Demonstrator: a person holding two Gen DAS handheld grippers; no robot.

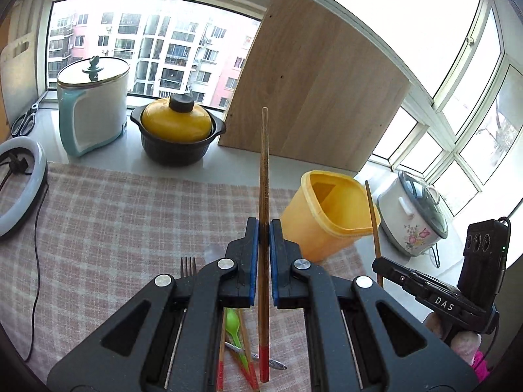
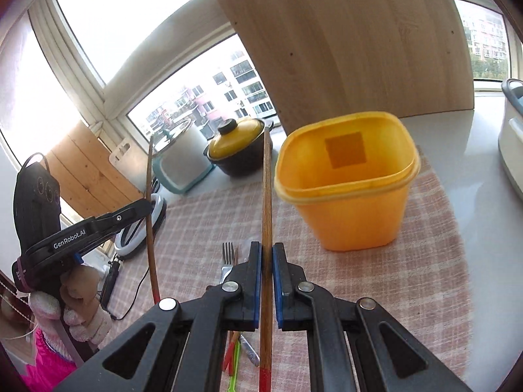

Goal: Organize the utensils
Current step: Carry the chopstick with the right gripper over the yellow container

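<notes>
My left gripper is shut on a brown chopstick with a red end, held upright above the checked cloth. My right gripper is shut on a second like chopstick. An empty yellow plastic tub stands on the cloth to the right of the left gripper; in the right wrist view the tub is just ahead and to the right. A fork, a green plastic spoon and more chopsticks lie on the cloth under the grippers. The right gripper shows at the right with its chopstick.
A yellow-lidded black pot, a white and teal kettle and a leaning wooden board stand at the back. A flowered cooker stands at the right. A ring light with cable lies at the left, scissors behind it.
</notes>
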